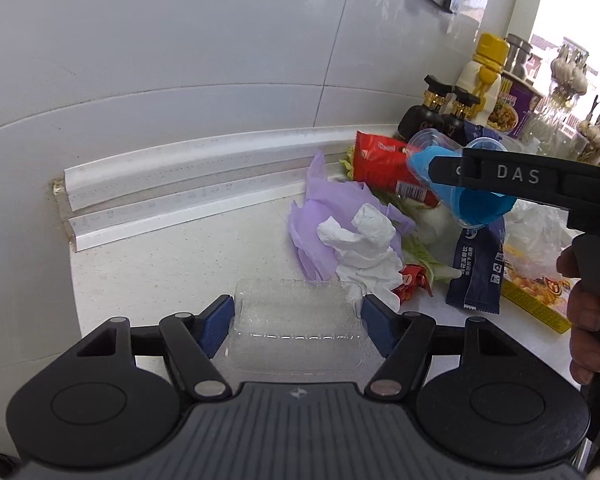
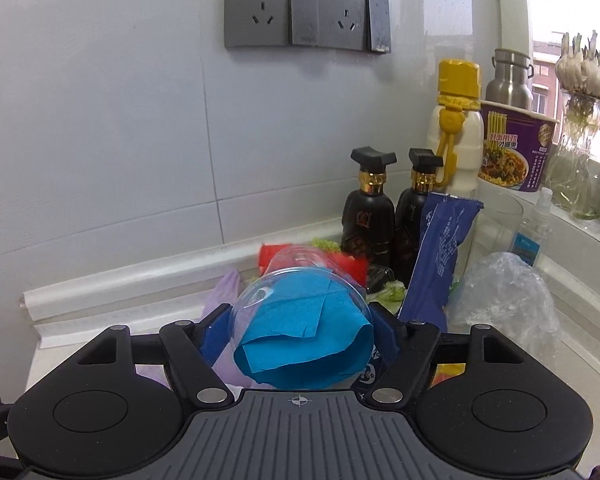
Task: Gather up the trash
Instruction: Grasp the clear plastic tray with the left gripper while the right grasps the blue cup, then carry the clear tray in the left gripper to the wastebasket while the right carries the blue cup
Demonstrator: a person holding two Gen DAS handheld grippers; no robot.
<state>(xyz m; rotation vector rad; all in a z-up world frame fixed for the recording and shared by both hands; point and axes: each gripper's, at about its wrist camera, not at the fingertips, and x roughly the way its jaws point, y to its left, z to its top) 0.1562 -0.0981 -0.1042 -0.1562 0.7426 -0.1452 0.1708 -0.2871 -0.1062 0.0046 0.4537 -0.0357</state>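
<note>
Left gripper level, clamping clear tray

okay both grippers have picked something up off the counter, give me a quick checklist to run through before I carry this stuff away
1. Left gripper closed on the clear plastic tray, a blue pad on each side: ok.
2. Right gripper closed on the clear cup: ok.
3. Blue paper staying inside the cup: not ok, it bulges out of the mouth and could slip.
4. Cup lifted clear of the trash pile: ok in the left wrist view.
5. Tray clear of the white tissue: cannot tell, their edges overlap.
6. A bin to drop into: cannot tell, none in view.
</note>
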